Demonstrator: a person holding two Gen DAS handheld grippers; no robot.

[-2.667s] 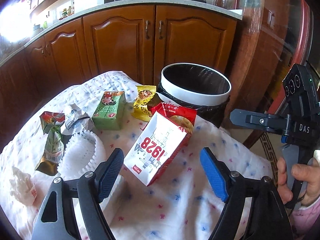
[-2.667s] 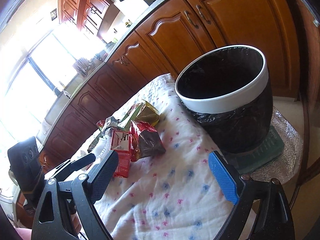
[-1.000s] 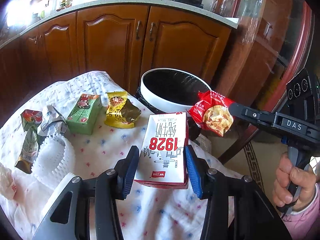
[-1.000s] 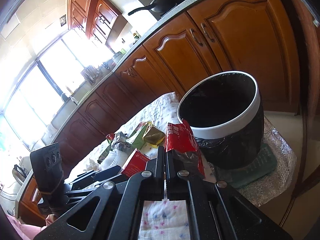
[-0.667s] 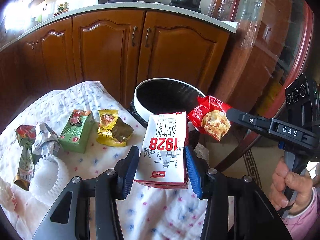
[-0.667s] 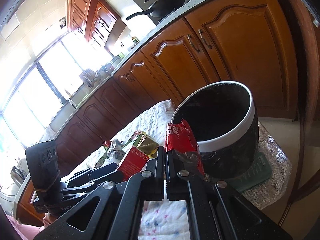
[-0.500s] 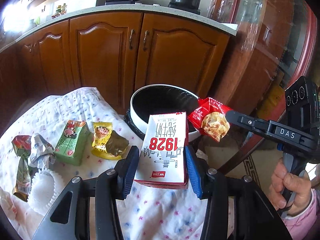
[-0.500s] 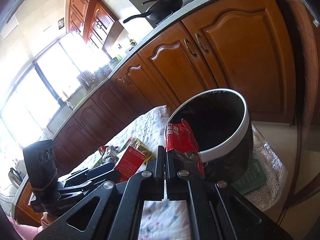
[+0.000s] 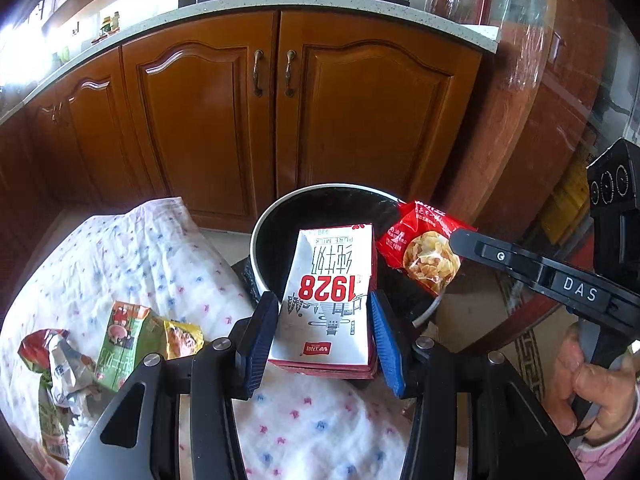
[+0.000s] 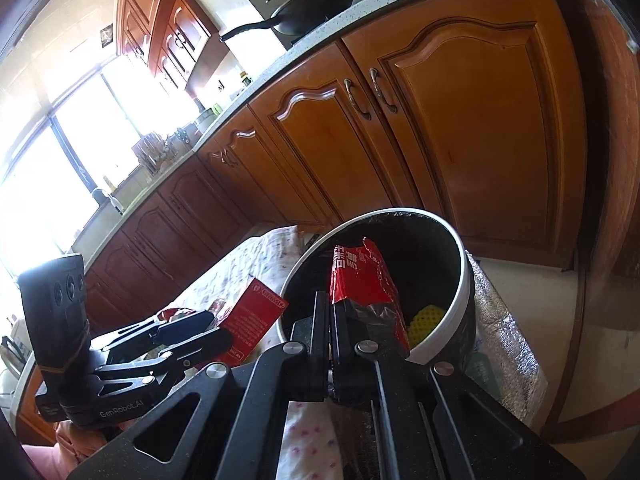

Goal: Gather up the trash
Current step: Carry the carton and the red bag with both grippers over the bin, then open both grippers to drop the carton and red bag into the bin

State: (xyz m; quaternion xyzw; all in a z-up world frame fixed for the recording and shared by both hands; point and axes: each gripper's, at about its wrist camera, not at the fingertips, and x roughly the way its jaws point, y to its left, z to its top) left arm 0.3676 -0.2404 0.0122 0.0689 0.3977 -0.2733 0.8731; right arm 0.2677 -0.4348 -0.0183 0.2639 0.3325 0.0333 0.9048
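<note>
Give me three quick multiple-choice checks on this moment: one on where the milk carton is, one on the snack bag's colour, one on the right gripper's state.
1. Where is the milk carton?
A. flat on the tablecloth
B. between the left gripper's pads, in front of the trash bin
C. on the counter

2. What is the main colour of the snack bag?
A. red
B. blue
C. white

3. How is the right gripper?
A. wide open, empty
B. shut on the snack bag
C. shut on a spoon

Answers: 1 B, blue pads flank the carton; 2 A, its wrapper is red; 3 B, the jaws pinch the bag's edge.
</note>
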